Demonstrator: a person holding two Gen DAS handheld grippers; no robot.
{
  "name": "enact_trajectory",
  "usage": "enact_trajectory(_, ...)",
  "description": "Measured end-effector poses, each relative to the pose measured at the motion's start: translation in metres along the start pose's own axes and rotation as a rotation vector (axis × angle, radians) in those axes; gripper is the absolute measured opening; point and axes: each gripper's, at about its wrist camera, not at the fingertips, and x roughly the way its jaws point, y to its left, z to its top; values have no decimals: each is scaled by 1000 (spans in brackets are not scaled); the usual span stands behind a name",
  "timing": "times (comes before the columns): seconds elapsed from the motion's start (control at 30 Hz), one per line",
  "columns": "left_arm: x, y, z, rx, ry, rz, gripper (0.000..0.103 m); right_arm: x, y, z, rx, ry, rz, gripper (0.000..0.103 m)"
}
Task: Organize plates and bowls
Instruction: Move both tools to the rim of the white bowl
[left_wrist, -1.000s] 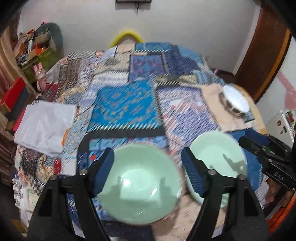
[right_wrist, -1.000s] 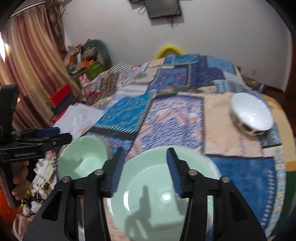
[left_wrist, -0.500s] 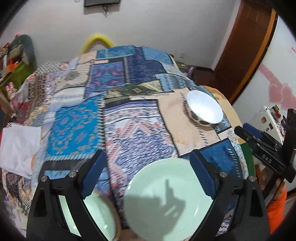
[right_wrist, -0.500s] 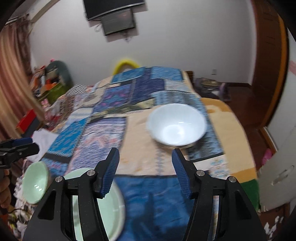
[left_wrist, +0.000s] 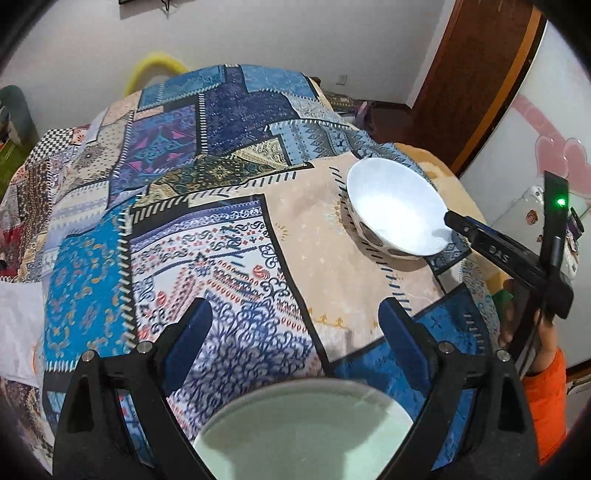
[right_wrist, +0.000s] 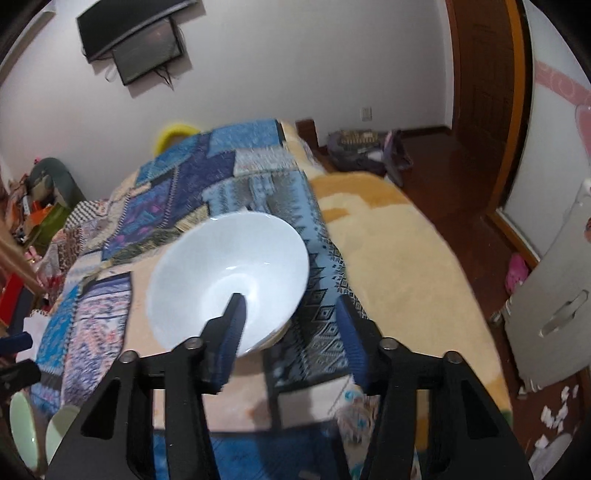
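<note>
A white bowl (right_wrist: 229, 273) sits on the patchwork quilt (right_wrist: 325, 332) near the bed's right side. My right gripper (right_wrist: 291, 317) straddles its near rim, with one finger (right_wrist: 234, 317) inside the bowl and the other outside. Its jaws are closing, but a gap remains at the outer pad. The left wrist view shows the same bowl (left_wrist: 395, 210) with the right gripper's tip at its rim. My left gripper (left_wrist: 295, 321) stands wide open over the quilt with nothing in it. A pale green plate (left_wrist: 303, 428) lies just below it. A green bowl (right_wrist: 22, 435) shows at lower left.
A hand in an orange sleeve (left_wrist: 546, 387) holds the right gripper. A white cabinet (right_wrist: 550, 321) and wooden floor lie to the bed's right. A dark screen (right_wrist: 133, 40) hangs on the far wall. Clutter (right_wrist: 44, 199) is piled at the left.
Both views swung right, away from the green bowl and plate. The right gripper came down to the white bowl and one finger entered it. The left jaws spread wider.
</note>
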Motion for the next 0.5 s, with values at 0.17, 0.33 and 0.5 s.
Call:
enact_trajectory(0.17,19,-1,6,-2,14,-1,92,27,-7,7,23,66,42,27)
enact_trajectory(0.33,29,-1,7,-9,26,-10,92,42,-7,6,36,104,78,16)
enact_trajectory(0.5,33,-2,9,-29,29,-31,92,33,-5,-2,-3,99,97,16)
